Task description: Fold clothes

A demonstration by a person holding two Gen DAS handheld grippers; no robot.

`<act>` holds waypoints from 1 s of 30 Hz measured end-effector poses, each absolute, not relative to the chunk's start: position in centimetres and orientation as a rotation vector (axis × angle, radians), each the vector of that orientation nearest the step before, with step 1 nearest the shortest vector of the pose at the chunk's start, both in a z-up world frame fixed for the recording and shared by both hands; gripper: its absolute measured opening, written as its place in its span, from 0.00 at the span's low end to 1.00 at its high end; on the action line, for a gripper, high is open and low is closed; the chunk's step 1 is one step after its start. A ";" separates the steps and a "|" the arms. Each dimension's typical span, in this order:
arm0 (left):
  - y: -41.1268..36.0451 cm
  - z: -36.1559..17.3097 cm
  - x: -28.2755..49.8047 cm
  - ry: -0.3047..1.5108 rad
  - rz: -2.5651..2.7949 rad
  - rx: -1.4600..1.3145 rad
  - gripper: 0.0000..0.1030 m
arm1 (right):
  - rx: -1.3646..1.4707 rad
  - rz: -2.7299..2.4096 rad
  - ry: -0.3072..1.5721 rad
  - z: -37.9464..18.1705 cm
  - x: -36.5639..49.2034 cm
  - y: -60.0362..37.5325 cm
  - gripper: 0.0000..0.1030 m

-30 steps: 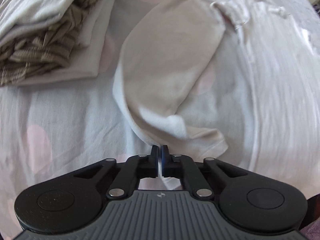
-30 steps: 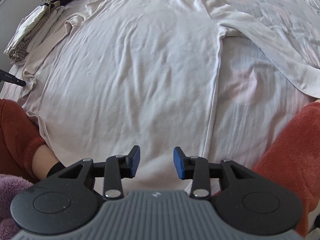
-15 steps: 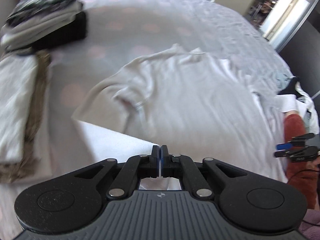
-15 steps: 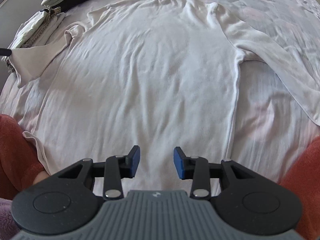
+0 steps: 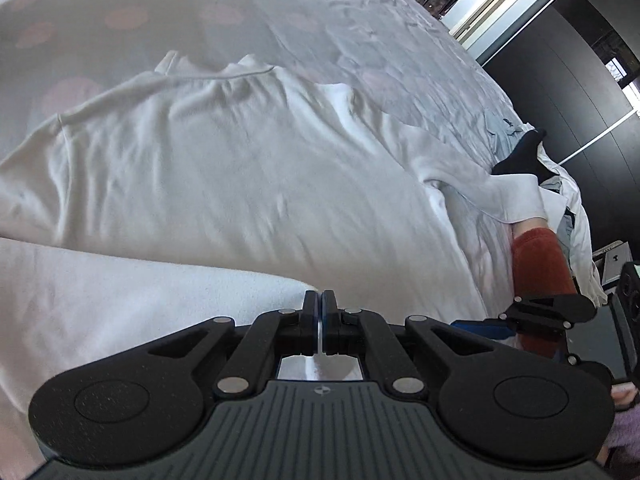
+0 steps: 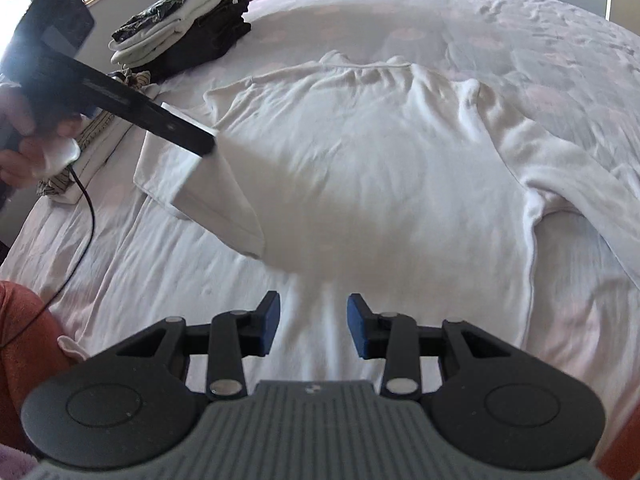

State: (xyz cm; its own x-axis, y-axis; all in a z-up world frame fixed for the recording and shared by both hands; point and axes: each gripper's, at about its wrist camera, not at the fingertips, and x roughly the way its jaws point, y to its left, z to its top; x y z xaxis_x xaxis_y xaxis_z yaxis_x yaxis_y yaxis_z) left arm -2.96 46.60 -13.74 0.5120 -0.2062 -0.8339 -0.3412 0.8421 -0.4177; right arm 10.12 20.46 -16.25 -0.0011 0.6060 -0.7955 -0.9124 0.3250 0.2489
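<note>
Since half second ago, left gripper (image 5: 320,300) carried sleeve (image 6: 224,184) up over shirt (image 6: 380,168) body, pinched closed on it. Right gripper (image 6: 313,320) open, hovering; shirt spread on bed (image 6: 540,40) toward 12 o'clock.

Open bedsheet (image 6: 168,264) is left free at 9 o'clock of the shirt (image 6: 360,168); passage toward 11 o'clock is blocked by stacked folded clothes (image 6: 184,36).
</note>
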 end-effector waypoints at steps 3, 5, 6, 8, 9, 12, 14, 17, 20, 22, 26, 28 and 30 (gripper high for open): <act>47.0 -16.1 -1.5 1.057 0.101 -0.618 0.02 | -0.384 1.273 0.954 -17.2 9.6 22.2 0.42; 47.5 -17.0 -1.4 1.052 0.119 -0.637 0.03 | -0.382 1.295 0.940 -18.0 9.1 23.4 0.42; 47.7 -17.2 -1.4 1.043 0.124 -0.647 0.05 | -0.380 1.302 0.940 -18.4 9.0 24.0 0.42; 47.9 -17.3 -1.8 1.012 0.121 -0.657 0.19 | -0.375 1.316 0.941 -19.1 8.6 25.2 0.42; 48.1 -17.1 -2.2 0.990 0.124 -0.661 0.28 | -0.366 1.318 0.947 -19.4 8.6 25.6 0.42; 48.1 -16.4 -3.8 0.937 0.153 -0.654 0.32 | -0.341 1.325 0.958 -19.7 8.5 26.6 0.43; 48.1 -15.7 -5.3 0.908 0.187 -0.637 0.33 | -0.328 1.333 0.955 -19.6 8.2 27.0 0.45; 48.1 -14.8 -8.2 0.865 0.279 -0.586 0.34 | -0.342 1.345 0.925 -19.2 7.5 27.9 0.46; 48.7 -14.4 -11.9 0.802 0.424 -0.580 0.35 | -0.409 1.320 0.861 -19.0 6.5 29.2 0.46; 49.9 -14.8 -14.7 0.746 0.509 -0.638 0.35 | -0.439 1.278 0.821 -18.9 6.3 29.9 0.45; 52.5 -16.7 -20.2 0.645 0.649 -0.755 0.35 | -0.437 1.269 0.829 -18.2 6.5 30.8 0.16; 53.8 -17.4 -22.4 0.616 0.721 -0.781 0.35 | -0.443 1.261 0.833 -17.5 6.7 31.0 0.11; 55.0 -17.0 -23.7 0.586 0.787 -0.761 0.35 | -0.414 1.244 0.840 -16.1 7.3 31.2 0.10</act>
State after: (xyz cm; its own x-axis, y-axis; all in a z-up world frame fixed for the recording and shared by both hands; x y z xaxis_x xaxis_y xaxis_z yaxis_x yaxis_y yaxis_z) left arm -23.68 55.05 -16.98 0.5773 0.4036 -0.7098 -0.7956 0.4737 -0.3777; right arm 7.35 31.19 -16.06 0.0832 0.6572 -0.7491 -0.9403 0.3008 0.1595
